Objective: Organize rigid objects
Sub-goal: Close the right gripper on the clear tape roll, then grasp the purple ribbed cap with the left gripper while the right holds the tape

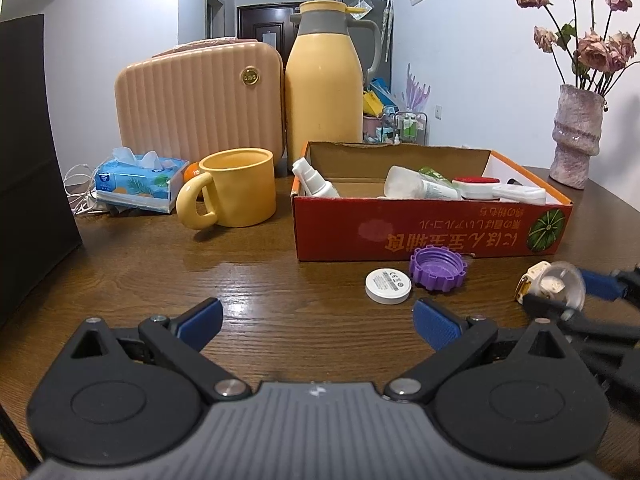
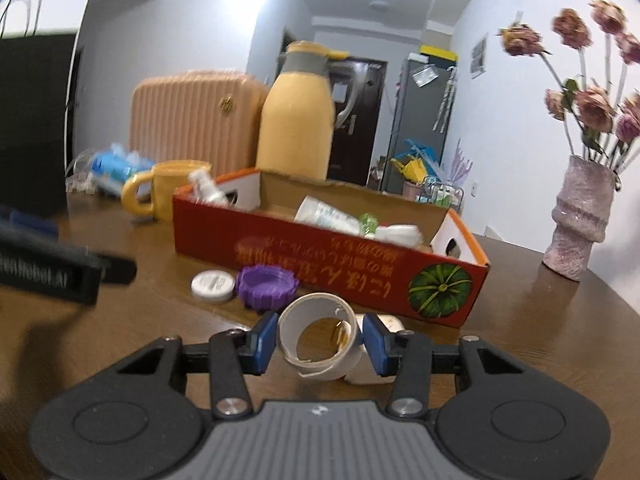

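Observation:
My right gripper (image 2: pixel 320 340) is shut on a pale, see-through ring-shaped piece (image 2: pixel 318 338), with both blue pads pressed on its sides, low over the wooden table. A small white and gold object (image 2: pixel 384 322) lies right behind it. In the left wrist view this gripper (image 1: pixel 560 290) and the ring (image 1: pixel 560 284) are at the right edge. My left gripper (image 1: pixel 318 320) is open over bare table with nothing between its fingers. A purple ridged cap (image 1: pixel 438 268) and a white round disc (image 1: pixel 388 286) lie in front of the red cardboard box (image 1: pixel 400 232), which holds several bottles and tubes.
A yellow mug (image 1: pixel 236 188), a yellow thermos jug (image 1: pixel 324 84), a pink ribbed case (image 1: pixel 200 100) and a tissue pack (image 1: pixel 136 184) stand behind and to the left. A vase of dried roses (image 1: pixel 576 136) is at the far right. A black panel (image 1: pixel 28 160) blocks the left side.

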Demonstrator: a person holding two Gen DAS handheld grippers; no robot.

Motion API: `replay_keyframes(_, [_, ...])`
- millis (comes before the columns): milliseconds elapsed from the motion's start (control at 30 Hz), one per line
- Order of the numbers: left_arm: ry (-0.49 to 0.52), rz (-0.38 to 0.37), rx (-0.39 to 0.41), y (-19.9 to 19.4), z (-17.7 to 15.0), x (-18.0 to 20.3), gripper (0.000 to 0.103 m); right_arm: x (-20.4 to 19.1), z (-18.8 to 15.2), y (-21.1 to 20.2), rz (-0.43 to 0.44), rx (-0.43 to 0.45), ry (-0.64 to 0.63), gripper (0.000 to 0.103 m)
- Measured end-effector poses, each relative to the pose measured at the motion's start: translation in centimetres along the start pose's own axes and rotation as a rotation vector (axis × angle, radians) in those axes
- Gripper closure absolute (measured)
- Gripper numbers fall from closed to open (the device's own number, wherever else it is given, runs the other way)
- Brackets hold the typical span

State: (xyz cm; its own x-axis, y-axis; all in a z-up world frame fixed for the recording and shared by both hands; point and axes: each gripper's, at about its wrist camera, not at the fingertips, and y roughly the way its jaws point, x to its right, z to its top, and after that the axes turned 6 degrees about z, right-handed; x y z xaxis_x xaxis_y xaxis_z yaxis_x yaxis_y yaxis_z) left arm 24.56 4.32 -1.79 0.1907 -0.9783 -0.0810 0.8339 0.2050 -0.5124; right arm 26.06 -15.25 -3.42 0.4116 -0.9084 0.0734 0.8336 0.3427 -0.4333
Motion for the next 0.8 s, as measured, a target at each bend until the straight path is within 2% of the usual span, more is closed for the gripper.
replay_keyframes(467, [0.039, -0.023, -0.019, 1.1, -0.1, 1.8, 0.000, 5.4, 0.3, -0.3, 0.008, 0.063, 0.197, 0.057])
replay_keyframes(800, [0.056, -0.048, -0.037, 2.2, 0.6, 4.2, 0.000, 8.9, 0.2, -0.2, -0.016, 0.089, 0.256, 0.057])
